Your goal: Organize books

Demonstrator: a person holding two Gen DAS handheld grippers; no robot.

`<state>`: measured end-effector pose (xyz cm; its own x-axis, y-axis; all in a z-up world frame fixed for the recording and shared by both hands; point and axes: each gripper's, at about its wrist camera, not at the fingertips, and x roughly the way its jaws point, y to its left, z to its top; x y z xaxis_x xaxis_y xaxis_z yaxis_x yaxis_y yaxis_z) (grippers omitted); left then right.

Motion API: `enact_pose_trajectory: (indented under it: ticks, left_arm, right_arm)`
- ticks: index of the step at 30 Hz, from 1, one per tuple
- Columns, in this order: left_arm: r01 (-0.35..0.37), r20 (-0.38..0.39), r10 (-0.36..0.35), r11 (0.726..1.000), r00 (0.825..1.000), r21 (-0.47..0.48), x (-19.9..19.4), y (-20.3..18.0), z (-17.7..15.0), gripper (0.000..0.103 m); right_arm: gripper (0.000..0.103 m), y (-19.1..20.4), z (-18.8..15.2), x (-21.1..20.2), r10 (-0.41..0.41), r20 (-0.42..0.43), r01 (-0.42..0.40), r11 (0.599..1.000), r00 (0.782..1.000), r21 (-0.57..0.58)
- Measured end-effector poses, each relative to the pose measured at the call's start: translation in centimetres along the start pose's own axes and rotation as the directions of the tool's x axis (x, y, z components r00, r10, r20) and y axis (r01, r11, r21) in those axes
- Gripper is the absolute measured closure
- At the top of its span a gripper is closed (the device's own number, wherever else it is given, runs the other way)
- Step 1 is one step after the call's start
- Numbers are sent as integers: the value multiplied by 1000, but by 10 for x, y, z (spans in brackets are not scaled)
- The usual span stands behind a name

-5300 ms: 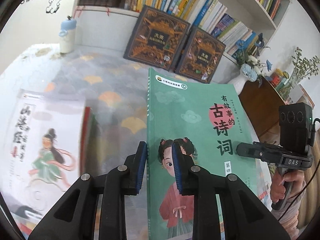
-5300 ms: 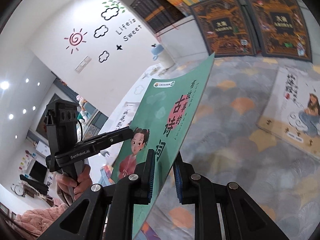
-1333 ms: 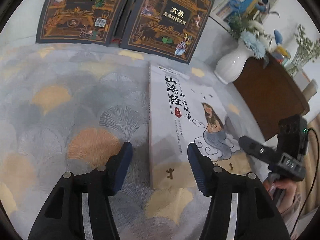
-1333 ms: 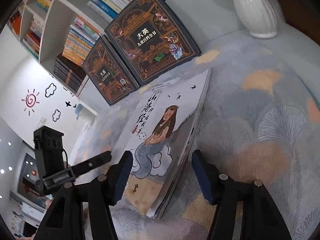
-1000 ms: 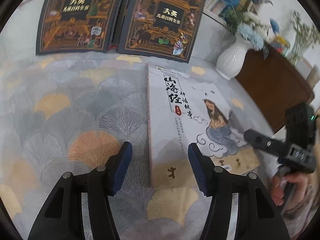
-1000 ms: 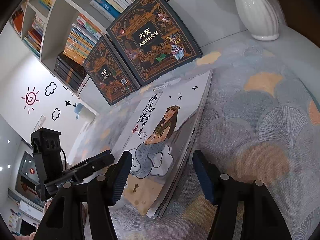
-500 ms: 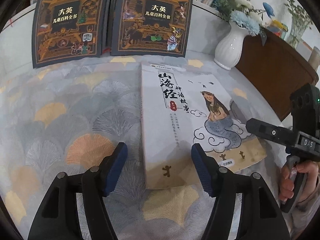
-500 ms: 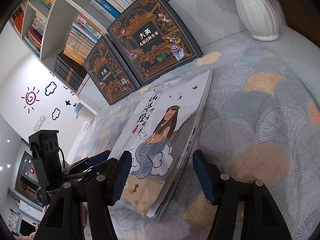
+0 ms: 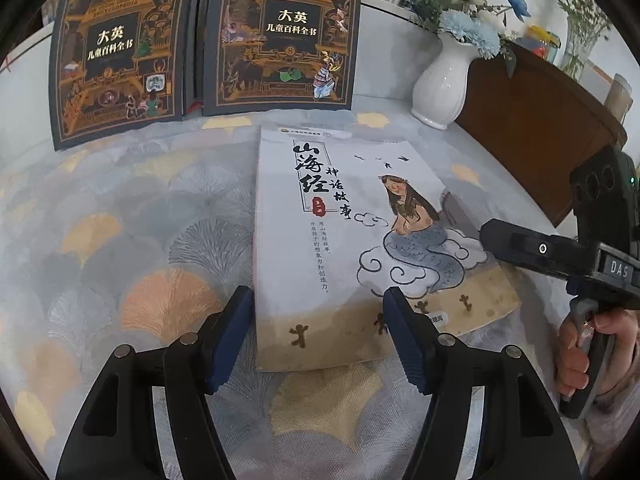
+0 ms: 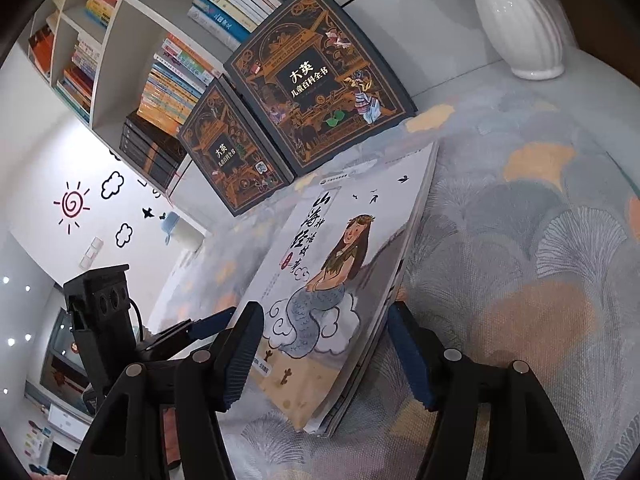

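A white book with a mermaid picture point(image 9: 352, 232) lies flat on the patterned tablecloth point(image 9: 120, 216). My left gripper point(image 9: 320, 336) is open, its jaws astride the book's near spine corner. My right gripper point(image 10: 324, 356) is open and astride the book's point(image 10: 332, 280) near right corner, where the page edges show. The right gripper also shows in the left wrist view point(image 9: 536, 248) beside the book's right edge. The left gripper shows in the right wrist view point(image 10: 200, 328) behind the book's left edge.
Two dark encyclopedia volumes point(image 9: 280, 36) point(image 9: 116, 52) lean upright against the shelf unit behind the book. A white vase with blue flowers point(image 9: 444, 80) stands at the back right beside a dark wooden cabinet point(image 9: 536, 120). Bookshelves point(image 10: 180, 60) hold several books.
Five seconds ago both grippers held a green book upright; now both are open at the white mermaid book. Over the last second the left gripper moved slightly closer to the book.
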<state>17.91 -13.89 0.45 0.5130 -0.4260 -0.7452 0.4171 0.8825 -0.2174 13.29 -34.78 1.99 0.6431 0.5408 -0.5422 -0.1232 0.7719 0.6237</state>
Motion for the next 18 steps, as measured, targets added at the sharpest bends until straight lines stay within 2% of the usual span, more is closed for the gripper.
enact_pose_trajectory:
  ticks: [3, 11, 18]
  left_arm:
    - [2, -1, -2, 1000, 1000, -2, 0, 1, 0, 39]
    - [17, 3, -17, 1000, 1000, 10, -2, -2, -1, 39]
    - [19, -2, -19, 1000, 1000, 11, -2, -2, -1, 39]
  right_arm:
    - [40, -1, -1, -4, -71, 26, 71, 997, 997, 11]
    - [38, 3, 0, 0, -23, 1, 23, 1000, 1000, -15]
    - [38, 6, -2, 1, -38, -2, 38, 999, 999, -29]
